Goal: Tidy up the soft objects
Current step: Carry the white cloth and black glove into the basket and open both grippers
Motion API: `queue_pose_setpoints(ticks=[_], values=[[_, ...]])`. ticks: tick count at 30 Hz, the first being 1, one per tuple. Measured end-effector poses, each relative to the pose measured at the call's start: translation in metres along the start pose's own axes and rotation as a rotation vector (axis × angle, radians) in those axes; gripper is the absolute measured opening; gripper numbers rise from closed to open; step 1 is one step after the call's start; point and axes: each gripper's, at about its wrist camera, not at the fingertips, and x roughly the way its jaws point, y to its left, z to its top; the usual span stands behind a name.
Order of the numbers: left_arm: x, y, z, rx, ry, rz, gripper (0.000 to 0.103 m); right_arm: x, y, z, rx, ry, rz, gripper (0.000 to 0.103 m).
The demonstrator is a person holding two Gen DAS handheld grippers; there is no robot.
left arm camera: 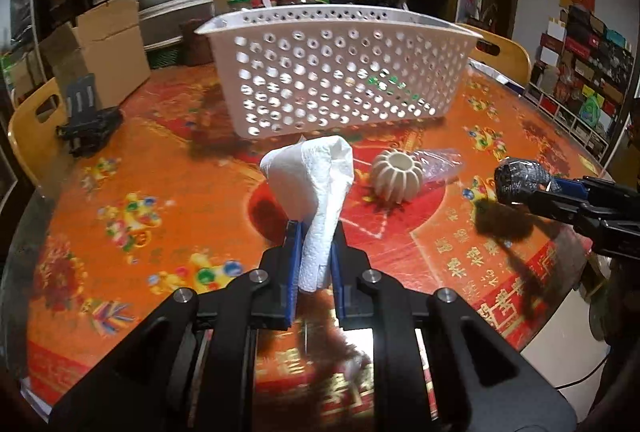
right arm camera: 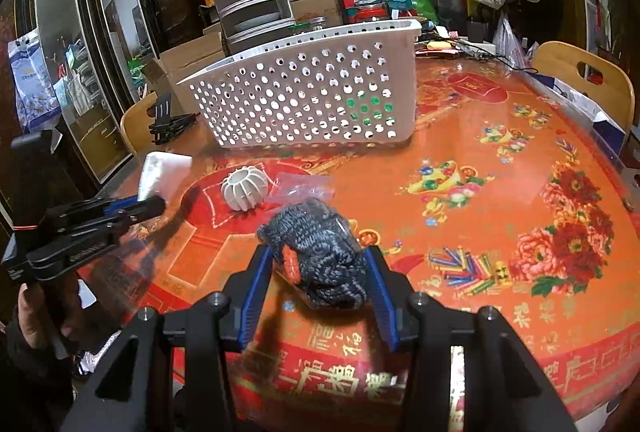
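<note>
- Left gripper (left arm camera: 316,236) clenches a white crumpled paper towel (left arm camera: 316,188), held above the orange patterned tablecloth (left arm camera: 160,168).
- Right gripper (right arm camera: 318,260) grasps a dark grey knitted bundle wrapped in clear plastic (right arm camera: 320,252).
- White perforated plastic basket (right arm camera: 304,96) stands at twelve o'clock, open cloth before its near wall.

Tissue (left arm camera: 320,192): white, crumpled, embossed; stands upright, lower end pinched between blue pads of left hand-held gripper (left arm camera: 316,252), raised above counter.

Knit bundle (right arm camera: 320,252): dark grey-blue yarn with an orange patch, wrapped in clear film; clamped in right hand-held gripper (right arm camera: 320,264), off the counter.

Basket (left arm camera: 340,72): white plastic, perforated walls, upright on counter behind both items; something green shows through its holes.
</note>
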Motion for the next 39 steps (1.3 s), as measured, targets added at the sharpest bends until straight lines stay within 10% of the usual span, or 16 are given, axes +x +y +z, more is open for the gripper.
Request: queue_pose_setpoints(ticks=[39], values=[[-0.023, 0.017, 0.15, -0.012, -0.089, -0.014, 0.012, -0.025, -0.007, 0.146, -0.077, -0.111, -0.043, 0.047]])
